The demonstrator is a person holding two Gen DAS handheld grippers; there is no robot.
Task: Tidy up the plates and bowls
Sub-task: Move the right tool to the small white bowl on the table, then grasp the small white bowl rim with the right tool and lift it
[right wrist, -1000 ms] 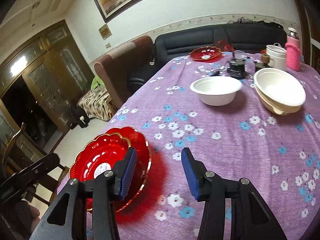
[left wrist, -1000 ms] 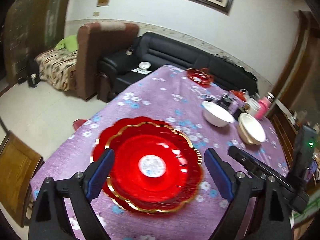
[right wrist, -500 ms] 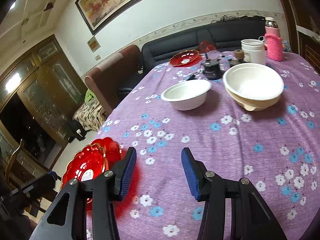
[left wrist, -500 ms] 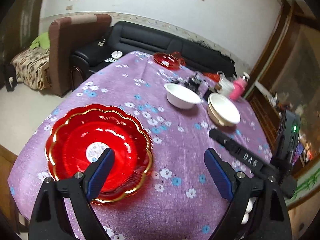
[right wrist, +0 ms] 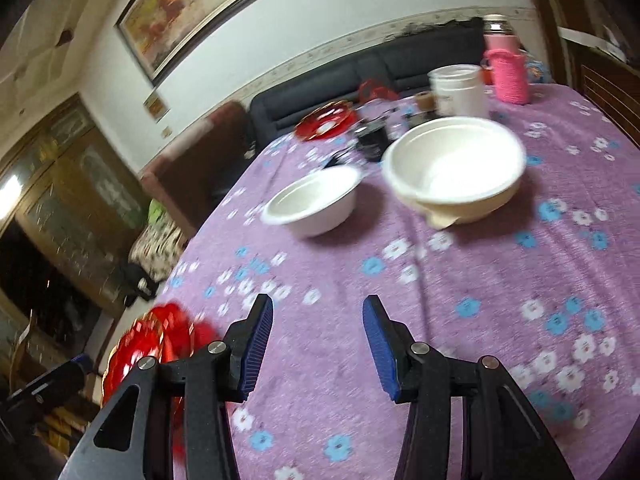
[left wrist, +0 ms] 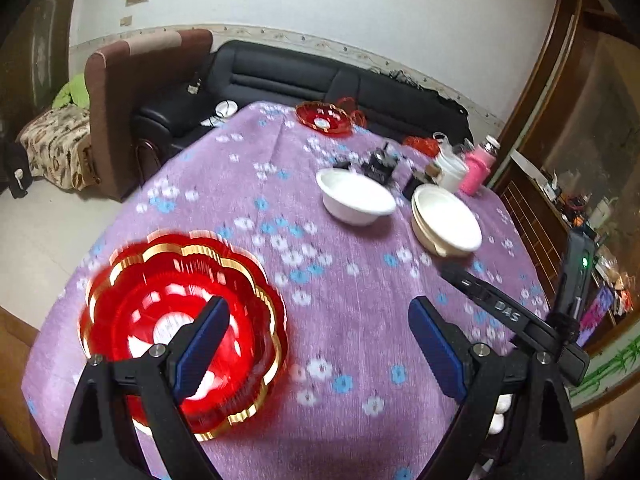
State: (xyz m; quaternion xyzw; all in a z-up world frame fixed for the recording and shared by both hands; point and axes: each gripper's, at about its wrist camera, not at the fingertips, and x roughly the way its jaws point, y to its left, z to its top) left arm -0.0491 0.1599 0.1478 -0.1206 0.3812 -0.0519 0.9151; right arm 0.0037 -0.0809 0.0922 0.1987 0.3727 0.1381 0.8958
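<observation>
Purple floral tablecloth (left wrist: 352,304) — pink bottle (right wrist: 508,72), white jar (right wrist: 460,88) — black sofa (left wrist: 320,80) behind.

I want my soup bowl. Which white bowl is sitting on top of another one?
The white bowl nearer the pink bottle; a cream bowl shows beneath it. The smaller white bowl stands alone.

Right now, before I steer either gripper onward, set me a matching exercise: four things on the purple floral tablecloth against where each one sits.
Things:
1. single white bowl
2. stacked cream bowls
3. near red scalloped plates with gold rims
4. pink bottle

Places:
A. far end, beside the white tub
B. near edge, under the left gripper
C. mid-table, left of the stack
D. mid-table, right of the lone bowl

Pairs: 1-C, 2-D, 3-B, 4-A
</observation>
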